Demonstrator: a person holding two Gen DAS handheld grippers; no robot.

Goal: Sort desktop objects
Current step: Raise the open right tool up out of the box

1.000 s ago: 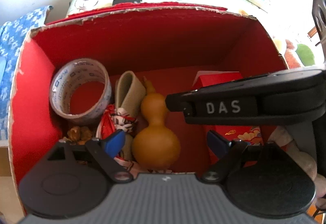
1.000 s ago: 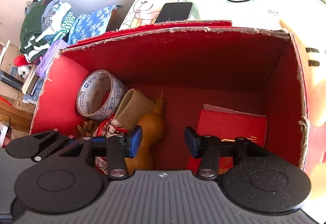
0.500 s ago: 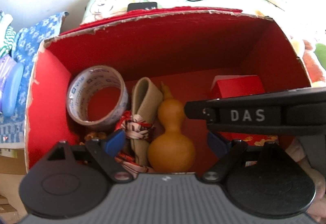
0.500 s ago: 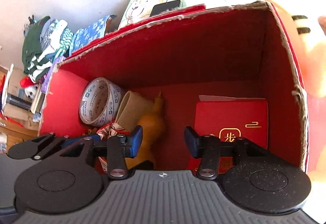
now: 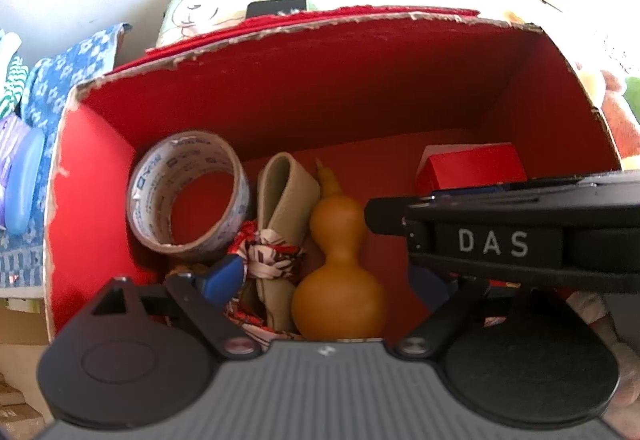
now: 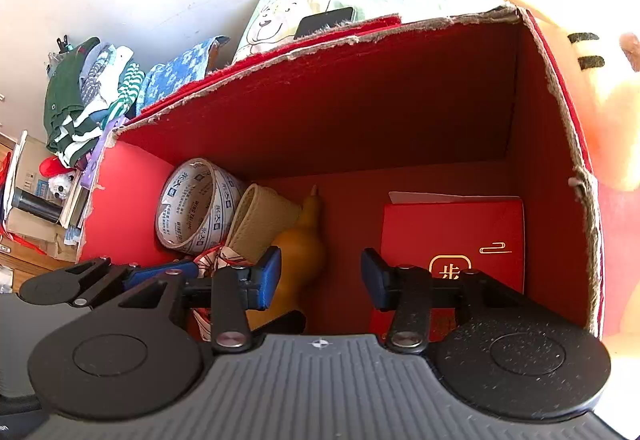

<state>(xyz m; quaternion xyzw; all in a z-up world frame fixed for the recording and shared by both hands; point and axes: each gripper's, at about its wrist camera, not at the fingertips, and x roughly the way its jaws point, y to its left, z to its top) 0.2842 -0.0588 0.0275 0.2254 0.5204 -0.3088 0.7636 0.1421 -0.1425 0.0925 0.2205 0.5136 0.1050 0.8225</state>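
Hanging over the open red box (image 5: pixel 100 176), both claws point down into it with nothing between their pads. The left claw (image 5: pixel 324 280) has its jaws spread wide and opening; the orange gourd (image 5: pixel 340 272) lies on the box floor straight below the gap, nearer the left pad, untouched. The right claw (image 6: pixel 318 274) stands partly open and empty, its gap over bare red floor, with the gourd (image 6: pixel 298 260) just behind its left pad and a red booklet (image 6: pixel 452 228) with gold print behind its right pad. In the left wrist view the right claw's black arm, lettered DAS, crosses above the booklet (image 5: pixel 472 166). Inside the box, a roll of printed tape (image 5: pixel 188 192) leans in the far left corner; beside it a folded beige strip (image 5: pixel 280 196) rests touching the gourd's neck, with a red-and-white patterned cloth (image 5: pixel 268 252) bunched at its near end. The booklet lies flat on the right side, well apart from the gourd.
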